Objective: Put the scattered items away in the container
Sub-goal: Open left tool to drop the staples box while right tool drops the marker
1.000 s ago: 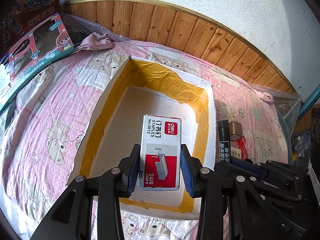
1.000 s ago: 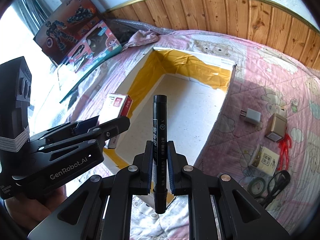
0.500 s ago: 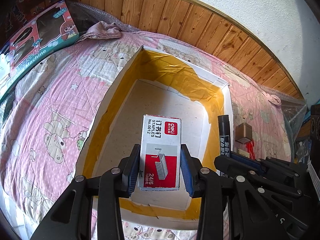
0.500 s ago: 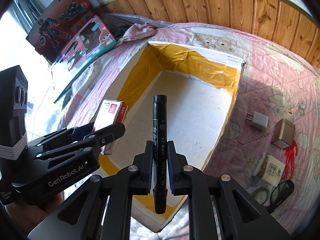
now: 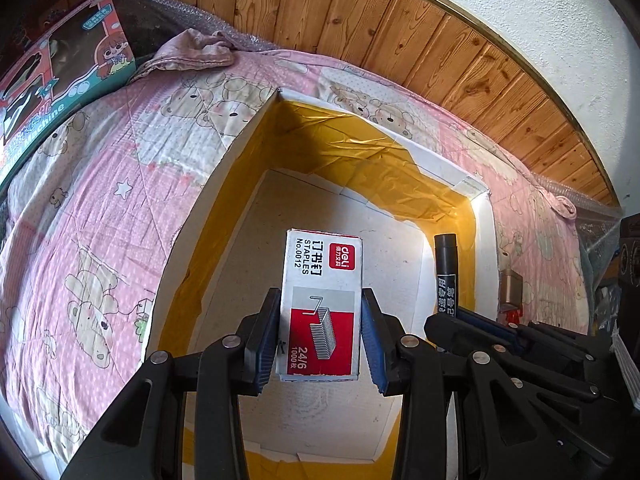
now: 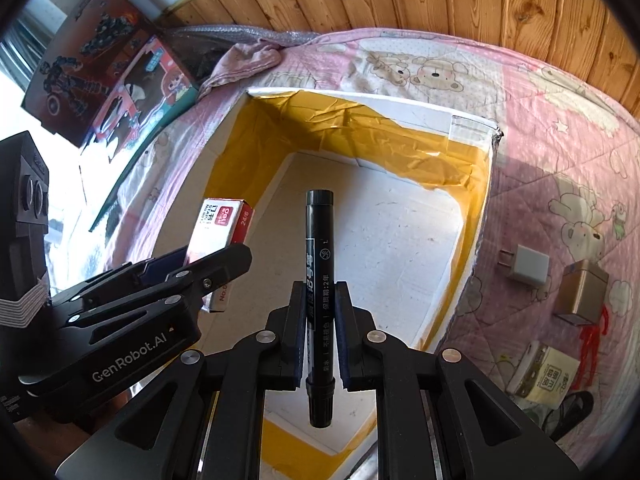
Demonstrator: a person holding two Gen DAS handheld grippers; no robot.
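Note:
My left gripper (image 5: pixel 320 336) is shut on a white and red staples box (image 5: pixel 322 300), held over the floor of the open cardboard box (image 5: pixel 224 168) lined with yellow tape. My right gripper (image 6: pixel 318 332) is shut on a black marker (image 6: pixel 319 264), also above the box interior. The right wrist view shows the left gripper (image 6: pixel 216 268) at the left with the staples box (image 6: pixel 220 228) in it. In the left wrist view the marker (image 5: pixel 447 272) and the right gripper (image 5: pixel 480 328) sit close on the right. Nothing lies on the box floor.
On the pink quilt (image 6: pixel 560 152) right of the box lie a white charger (image 6: pixel 526 268), a tan cube (image 6: pixel 582 292) with red string, a small white carton (image 6: pixel 544 374) and a black cable (image 6: pixel 572 412). Toy boxes (image 6: pixel 132 96) lean at the far left; a wooden headboard (image 5: pixel 400 32) stands behind.
Both grippers have moved forward and down over the cardboard box, so the box now looms larger. Each keeps its hold on its item.

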